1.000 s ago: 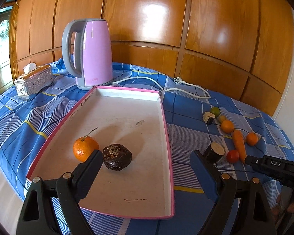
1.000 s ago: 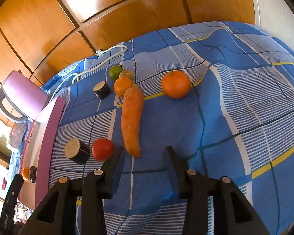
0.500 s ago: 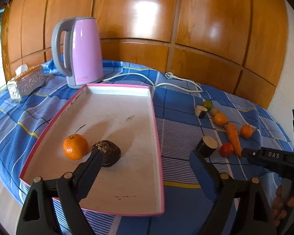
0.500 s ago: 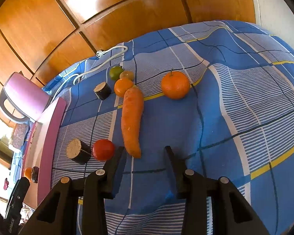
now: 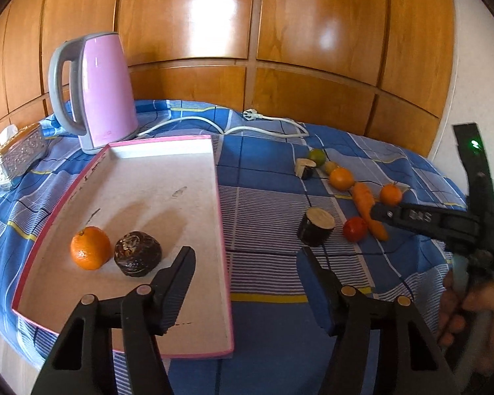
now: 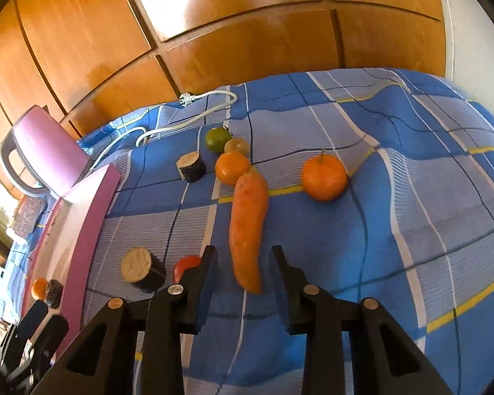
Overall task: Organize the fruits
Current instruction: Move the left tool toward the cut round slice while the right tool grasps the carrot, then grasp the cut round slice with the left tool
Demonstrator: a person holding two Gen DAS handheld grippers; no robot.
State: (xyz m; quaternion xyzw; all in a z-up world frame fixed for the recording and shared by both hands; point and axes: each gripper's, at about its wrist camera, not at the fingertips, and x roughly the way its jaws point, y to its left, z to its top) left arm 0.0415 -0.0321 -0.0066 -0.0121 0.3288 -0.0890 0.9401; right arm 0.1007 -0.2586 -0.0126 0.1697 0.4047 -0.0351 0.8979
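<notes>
The left gripper (image 5: 247,263) is hovering over the near right edge of the shallow pink-rimmed white tray (image 5: 220,230), its fingers (image 5: 181,270) spread wide and holding nothing. Inside the tray, a round orange tangerine with a thin stem (image 5: 90,247) is sitting beside a dark brown wrinkled round fruit (image 5: 137,253), the two almost touching.

The right gripper (image 6: 243,265) is hanging low over the blue checked cloth on the tabletop (image 6: 411,197), its fingers (image 6: 204,273) parted and gripping nothing, with the pointed tip of the long orange carrot (image 6: 248,220) lying between them. Just left of the left finger, a small red tomato (image 6: 186,265) is partly hidden, and a dark cylindrical cut piece with a pale face (image 6: 141,270) is standing beside it. At the carrot's thick end, a smooth orange fruit (image 6: 232,168) is touching it; a small yellowish fruit (image 6: 236,146) and a green lime (image 6: 217,139) are clustered behind. A second dark cut piece (image 6: 191,166) is lying to their left, and a stemmed orange tangerine (image 6: 324,177) is sitting apart on the right.

A pink electric kettle with a grey handle (image 5: 95,89) is standing behind the tray, its white cord (image 5: 263,121) trailing across the cloth.
</notes>
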